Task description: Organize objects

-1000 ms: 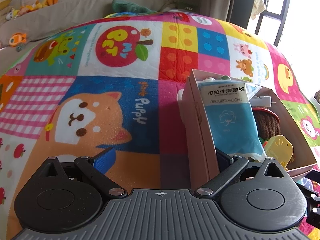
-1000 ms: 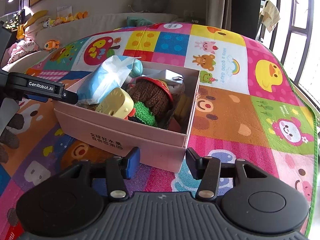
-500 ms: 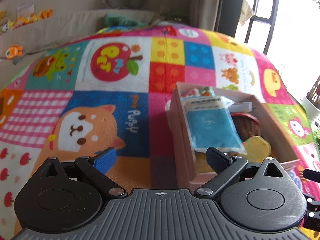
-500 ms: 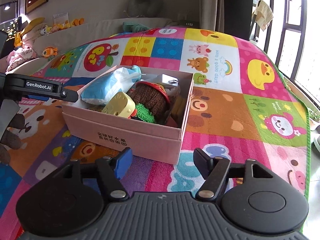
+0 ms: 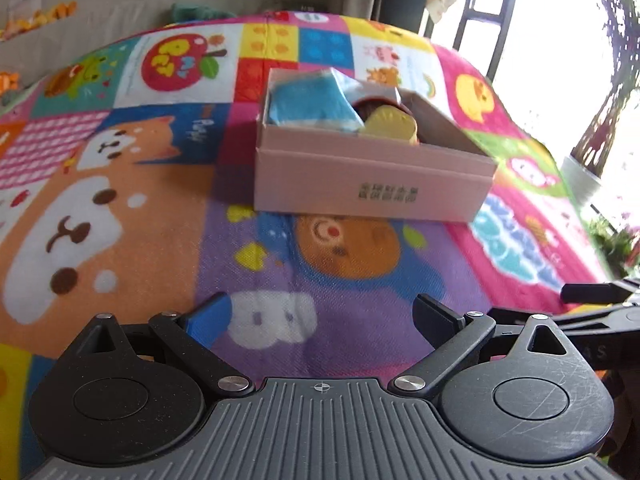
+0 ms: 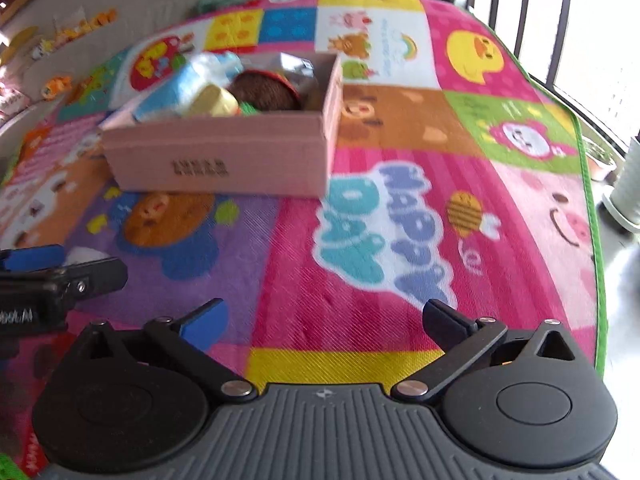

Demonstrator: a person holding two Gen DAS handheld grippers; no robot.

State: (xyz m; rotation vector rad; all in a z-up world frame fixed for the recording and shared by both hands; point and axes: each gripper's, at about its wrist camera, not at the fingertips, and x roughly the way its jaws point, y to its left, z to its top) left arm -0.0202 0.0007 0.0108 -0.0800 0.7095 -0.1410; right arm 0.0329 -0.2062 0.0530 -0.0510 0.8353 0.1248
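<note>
A pink cardboard box (image 5: 372, 184) stands on the colourful play mat and also shows in the right wrist view (image 6: 224, 156). It holds a blue wipes packet (image 5: 308, 106), a yellow toy (image 5: 390, 122), a brown knitted item (image 6: 264, 90) and a silver packet (image 6: 292, 66). My left gripper (image 5: 322, 316) is open and empty, well back from the box's front wall. My right gripper (image 6: 324, 318) is open and empty, back from the box and to its right. The left gripper's side shows at the left edge of the right wrist view (image 6: 44, 276).
The play mat (image 6: 400, 220) covers the floor around the box. A sofa with small toys (image 6: 68, 32) runs along the back left. A window frame (image 5: 480, 12) and a white plant pot (image 6: 624, 196) stand to the right, beyond the mat's green edge.
Both grippers have pulled back from the box, which now sits farther off. The right gripper's jaws have opened wider. The left gripper now faces the box's printed front wall.
</note>
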